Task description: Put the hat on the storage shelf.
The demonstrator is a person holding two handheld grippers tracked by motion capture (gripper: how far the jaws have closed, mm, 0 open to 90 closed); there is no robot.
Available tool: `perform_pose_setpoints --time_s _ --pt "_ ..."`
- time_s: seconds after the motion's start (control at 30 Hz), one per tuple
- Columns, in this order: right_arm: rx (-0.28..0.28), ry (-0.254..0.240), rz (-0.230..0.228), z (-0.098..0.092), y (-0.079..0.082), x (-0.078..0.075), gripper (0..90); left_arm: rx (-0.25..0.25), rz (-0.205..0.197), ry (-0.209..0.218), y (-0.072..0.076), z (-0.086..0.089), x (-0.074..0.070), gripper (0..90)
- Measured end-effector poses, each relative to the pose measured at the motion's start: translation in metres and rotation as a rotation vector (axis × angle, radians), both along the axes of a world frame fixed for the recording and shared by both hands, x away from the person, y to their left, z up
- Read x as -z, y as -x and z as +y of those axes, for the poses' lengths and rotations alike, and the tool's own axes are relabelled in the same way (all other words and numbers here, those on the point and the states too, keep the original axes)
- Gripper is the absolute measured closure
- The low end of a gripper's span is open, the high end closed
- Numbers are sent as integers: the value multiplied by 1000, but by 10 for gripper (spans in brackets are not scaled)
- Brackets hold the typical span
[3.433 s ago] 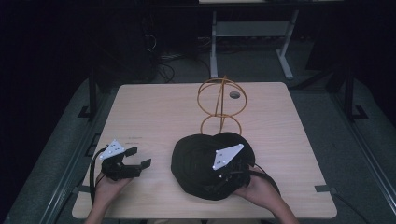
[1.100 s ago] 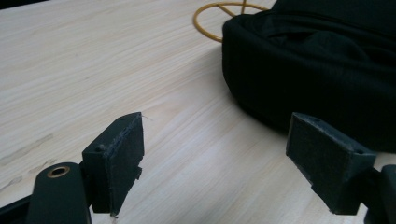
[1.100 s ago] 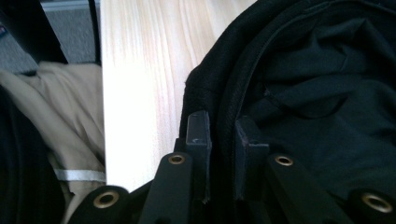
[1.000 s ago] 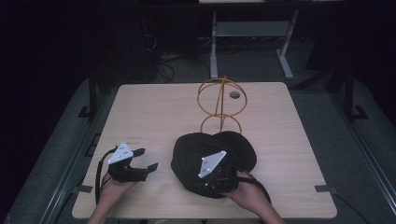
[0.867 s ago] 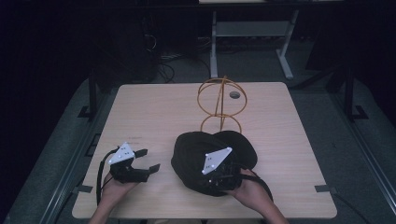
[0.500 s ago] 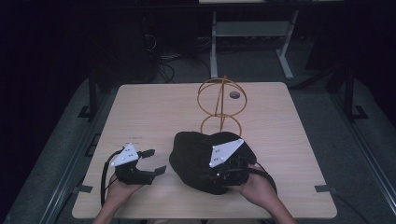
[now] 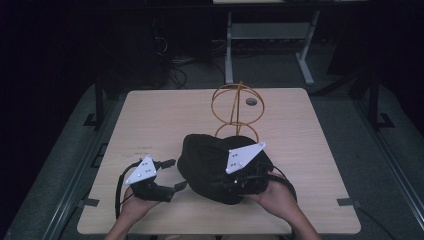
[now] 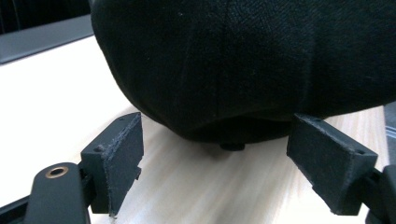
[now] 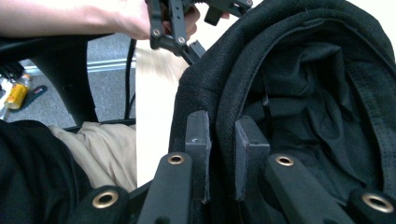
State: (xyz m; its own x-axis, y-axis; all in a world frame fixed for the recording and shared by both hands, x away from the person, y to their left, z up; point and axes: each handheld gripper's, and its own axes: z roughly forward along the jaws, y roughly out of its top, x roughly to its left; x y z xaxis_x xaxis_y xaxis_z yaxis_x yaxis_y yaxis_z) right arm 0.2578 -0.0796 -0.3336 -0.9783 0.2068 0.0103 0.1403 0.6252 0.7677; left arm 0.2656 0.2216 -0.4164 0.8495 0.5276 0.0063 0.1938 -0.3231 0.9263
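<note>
A black fabric hat lies on the wooden table, in front of a golden wire stand. My right gripper is shut on the hat's near rim. In the right gripper view its pads pinch the rim of the hat, with the lining showing to the right. My left gripper stands open just left of the hat. In the left gripper view its jaws are wide apart, with the hat's edge raised off the table just ahead of them.
A small round hole sits in the table behind the wire stand. Dark floor, cables and a desk frame lie beyond the far edge. The person's lap is below the near edge.
My left gripper has moved right, toward the hat's left edge. My right gripper has risen with the rim in it, tilting the hat's near side up.
</note>
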Motion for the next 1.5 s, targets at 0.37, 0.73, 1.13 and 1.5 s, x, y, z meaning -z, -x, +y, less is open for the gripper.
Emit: perform_pose_setpoints --time_s 0.37,0.73,1.13,1.5 --pt "-44 -51 -16 -1 4 -21 779 10 9 46 -10 -3 -11 305" --pt "-82 -79 -31 6 3 -38 785 56 0 174 -17 2 -22 630" --pt "-84 -107 -7 5 1 -37 788 58 6 217 -21 5 -33 859" --pt "-64 -208 36 -11 -10 -31 784 31 -1 199 -21 12 -66 874"
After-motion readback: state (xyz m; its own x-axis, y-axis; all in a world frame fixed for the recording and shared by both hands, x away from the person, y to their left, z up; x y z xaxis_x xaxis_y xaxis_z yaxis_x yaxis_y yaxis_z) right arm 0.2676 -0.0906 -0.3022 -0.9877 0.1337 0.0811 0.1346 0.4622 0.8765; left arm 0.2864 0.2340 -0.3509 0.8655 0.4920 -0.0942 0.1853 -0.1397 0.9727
